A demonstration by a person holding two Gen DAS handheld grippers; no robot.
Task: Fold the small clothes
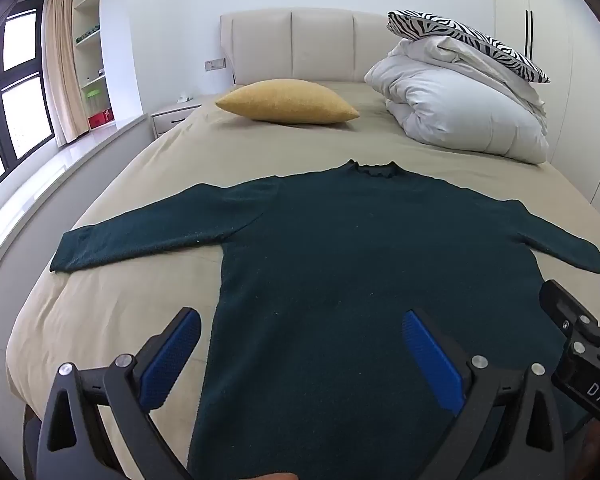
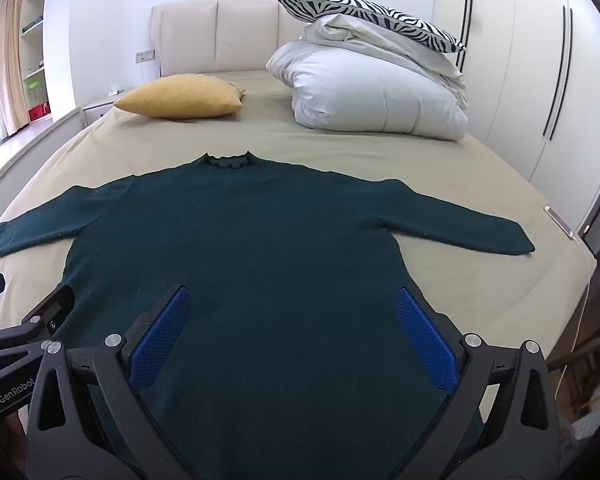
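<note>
- the dark green knitted long-sleeved jumper [image 1: 340, 264] lies flat on the beige sheet of the bed [image 1: 148, 184], collar toward the padded headboard, both sleeves spread out to the sides; nothing looks folded yet, so i judge this to be the very start.
- left sleeve [image 1: 140, 236]: it stretches toward the window-side edge of the bed. i'd take it near the cuff, pinching only that layer, and lay it across the chest.
- my left gripper [image 1: 300, 344] hovers over the lower body of the jumper, fingers spread wide, holding nothing.
- my right gripper [image 2: 294, 320] hovers beside it over the same cloth, fingers just as wide and empty.
- right sleeve [image 2: 460, 224]: its cuff lies near the wardrobe-side edge; the same fold should mirror the first, so the edges come out even.
</note>
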